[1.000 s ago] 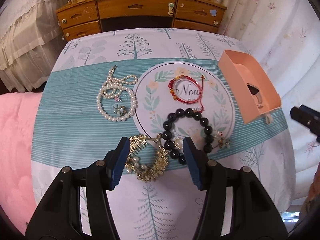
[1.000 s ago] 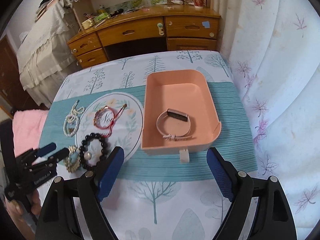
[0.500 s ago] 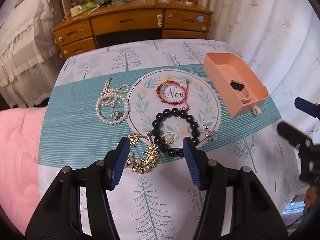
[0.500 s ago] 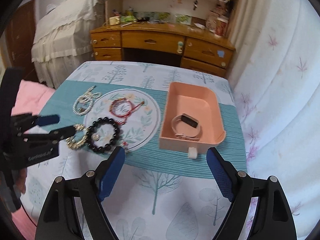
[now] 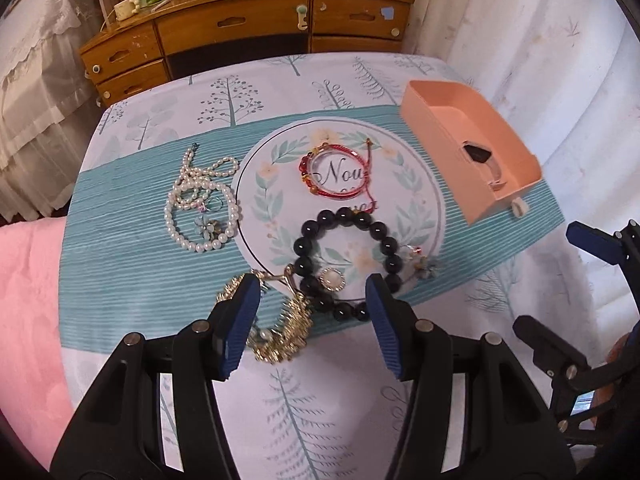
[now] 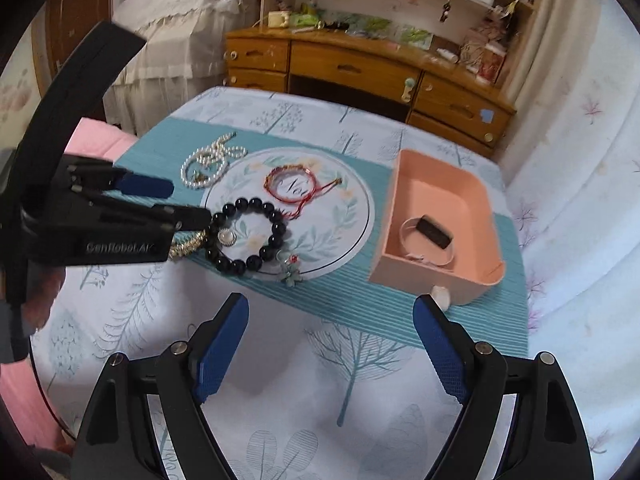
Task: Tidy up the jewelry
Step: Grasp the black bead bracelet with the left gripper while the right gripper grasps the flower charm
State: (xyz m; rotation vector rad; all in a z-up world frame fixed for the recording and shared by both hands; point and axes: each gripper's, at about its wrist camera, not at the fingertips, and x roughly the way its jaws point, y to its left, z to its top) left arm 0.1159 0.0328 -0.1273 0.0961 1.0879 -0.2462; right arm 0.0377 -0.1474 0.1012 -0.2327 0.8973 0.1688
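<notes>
On the patterned cloth lie a gold bracelet [image 5: 284, 332], a black bead bracelet [image 5: 344, 216] around a small round white brooch [image 5: 332, 280], a red string bracelet [image 5: 336, 176], a pearl necklace [image 5: 200, 208] and a flower brooch [image 5: 424, 266]. My left gripper [image 5: 312, 284] hovers open just above the gold and black bracelets and grips nothing. In the right wrist view the left gripper [image 6: 180, 202] reaches in from the left by the black bracelet [image 6: 276, 228]. A peach tray [image 6: 440, 164] holds a band with a black piece [image 6: 434, 232]. My right gripper [image 6: 330, 304] stands wide open and empty over the near cloth.
A wooden desk with drawers [image 5: 240, 24] stands beyond the table's far edge. Pink bedding [image 5: 24, 300] lies on the left. White curtain [image 6: 580, 180] hangs close on the right, behind the tray. The cloth's near part [image 6: 320, 400] is bare.
The right gripper has drawn back and tilted up, so its view takes in more of the room. The left gripper has rolled slightly over the same bracelets. No jewelry has moved.
</notes>
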